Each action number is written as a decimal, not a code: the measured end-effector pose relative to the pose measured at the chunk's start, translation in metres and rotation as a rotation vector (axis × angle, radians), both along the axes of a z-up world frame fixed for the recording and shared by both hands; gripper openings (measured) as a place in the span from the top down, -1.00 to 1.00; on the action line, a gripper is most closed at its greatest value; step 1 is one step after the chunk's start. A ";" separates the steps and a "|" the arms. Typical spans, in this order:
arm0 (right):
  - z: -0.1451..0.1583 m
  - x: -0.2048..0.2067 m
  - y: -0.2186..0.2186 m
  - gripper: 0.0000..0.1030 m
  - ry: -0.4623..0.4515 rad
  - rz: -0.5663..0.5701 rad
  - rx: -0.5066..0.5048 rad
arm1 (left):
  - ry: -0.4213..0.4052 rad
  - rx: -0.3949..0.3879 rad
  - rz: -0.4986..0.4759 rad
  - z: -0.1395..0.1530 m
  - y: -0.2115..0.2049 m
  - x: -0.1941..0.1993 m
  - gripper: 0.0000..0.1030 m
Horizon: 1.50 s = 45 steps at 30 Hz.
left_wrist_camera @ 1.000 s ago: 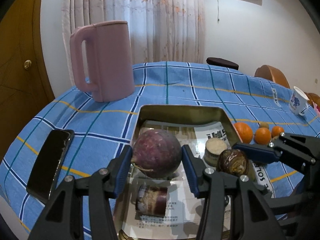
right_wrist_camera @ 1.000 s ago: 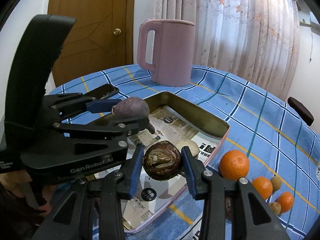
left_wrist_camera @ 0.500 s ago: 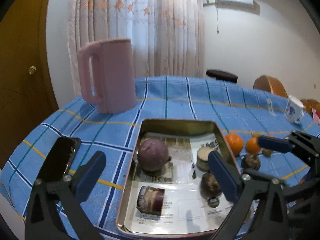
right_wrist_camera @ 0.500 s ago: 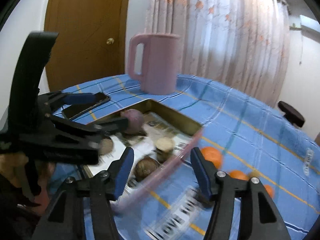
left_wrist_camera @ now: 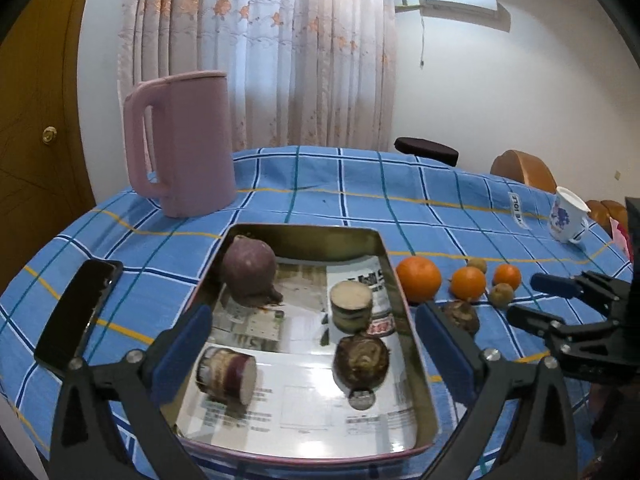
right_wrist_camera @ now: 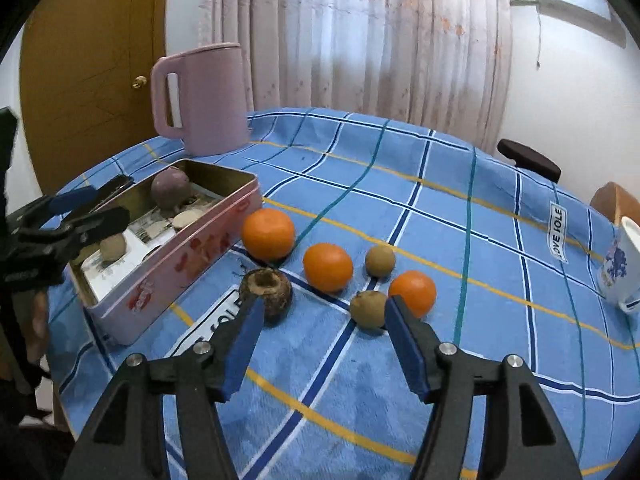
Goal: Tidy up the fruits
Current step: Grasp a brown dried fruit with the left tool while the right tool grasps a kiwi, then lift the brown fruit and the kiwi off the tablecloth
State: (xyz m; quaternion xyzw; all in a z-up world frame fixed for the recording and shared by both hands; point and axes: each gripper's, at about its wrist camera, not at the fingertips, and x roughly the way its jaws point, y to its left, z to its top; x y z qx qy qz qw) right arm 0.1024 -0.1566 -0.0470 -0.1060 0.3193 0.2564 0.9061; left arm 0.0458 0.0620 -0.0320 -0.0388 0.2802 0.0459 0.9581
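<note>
A pink metal tin point(left_wrist_camera: 392, 280) point(right_wrist_camera: 188, 256) holds a round purple root point(left_wrist_camera: 249, 269) point(right_wrist_camera: 170, 187), a cut pale piece point(left_wrist_camera: 351, 307), a cut purple-skinned piece point(left_wrist_camera: 226, 374) and a brown taro point(left_wrist_camera: 362, 360). My left gripper point(left_wrist_camera: 316, 344) is open and empty above the tin's near end. On the cloth right of the tin lie three oranges point(right_wrist_camera: 269, 233) point(right_wrist_camera: 328, 267) point(right_wrist_camera: 413, 293), two small brown fruits point(right_wrist_camera: 380, 261) point(right_wrist_camera: 368, 308) and another brown taro point(right_wrist_camera: 267, 289). My right gripper point(right_wrist_camera: 324, 328) is open and empty, just in front of these.
A tall pink jug point(left_wrist_camera: 182, 144) point(right_wrist_camera: 202, 98) stands behind the tin. A black phone point(left_wrist_camera: 78, 312) lies left of the tin. A white and blue cup point(left_wrist_camera: 567, 220) point(right_wrist_camera: 622, 268) stands at the far right. The blue checked tablecloth point(right_wrist_camera: 440, 208) covers a round table.
Both grippers opened and let go: the purple root and the brown taro now lie in the tin. Both grippers pulled back; the right one swung right toward the oranges.
</note>
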 end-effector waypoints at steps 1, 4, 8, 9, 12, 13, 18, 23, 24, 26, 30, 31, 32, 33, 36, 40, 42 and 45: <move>-0.001 0.004 0.001 -0.25 0.002 -0.011 -0.008 | -0.002 -0.001 -0.010 0.001 -0.003 -0.001 -1.00; -0.003 0.013 0.000 -0.24 0.024 -0.033 -0.027 | -0.007 0.009 -0.034 0.002 -0.012 -0.001 -1.00; -0.009 0.028 -0.002 -0.01 0.053 -0.049 -0.049 | -0.005 0.001 -0.057 0.004 -0.024 0.002 -1.00; -0.010 0.030 -0.001 0.03 0.052 -0.049 -0.058 | -0.007 0.006 -0.062 0.004 -0.028 0.002 -1.00; -0.009 0.033 0.007 0.16 0.041 -0.041 -0.097 | -0.014 0.018 -0.074 0.006 -0.037 0.002 -1.00; -0.009 0.034 0.009 0.22 0.043 -0.041 -0.094 | -0.016 0.023 -0.076 0.007 -0.040 0.002 -1.00; -0.013 0.024 0.013 0.23 0.021 -0.034 -0.139 | -0.037 0.034 -0.092 0.013 -0.050 0.000 -0.95; -0.011 0.028 0.000 0.44 0.045 -0.061 -0.116 | -0.024 0.039 -0.140 0.012 -0.068 0.003 -0.67; -0.011 0.027 -0.001 0.44 0.047 -0.059 -0.111 | -0.023 0.040 -0.145 0.012 -0.071 0.003 -0.67; -0.012 0.026 -0.001 0.44 0.041 -0.041 -0.108 | -0.022 0.045 -0.167 0.010 -0.082 0.003 -0.63; -0.013 0.021 -0.005 0.44 0.049 -0.038 -0.097 | 0.031 0.068 -0.234 0.001 -0.105 0.015 -0.36; -0.013 0.022 -0.006 0.44 0.052 -0.040 -0.095 | 0.052 0.076 -0.236 -0.002 -0.108 0.020 -0.29; -0.013 0.021 -0.010 0.44 0.050 -0.047 -0.088 | 0.077 0.084 -0.234 -0.006 -0.111 0.025 -0.27; -0.011 0.020 -0.014 0.43 0.047 -0.050 -0.075 | 0.102 0.073 -0.239 -0.009 -0.111 0.031 -0.26; -0.009 0.018 -0.026 0.43 0.054 -0.064 -0.035 | 0.153 0.038 -0.232 -0.017 -0.108 0.045 -0.25; -0.009 0.019 -0.030 0.43 0.067 -0.065 -0.010 | 0.208 0.027 -0.245 -0.026 -0.111 0.058 -0.17; -0.010 0.020 -0.029 0.43 0.077 -0.060 -0.001 | 0.217 0.038 -0.239 -0.026 -0.112 0.063 -0.14; -0.012 0.025 -0.028 0.43 0.108 -0.059 0.010 | 0.238 0.099 -0.227 -0.031 -0.117 0.068 0.02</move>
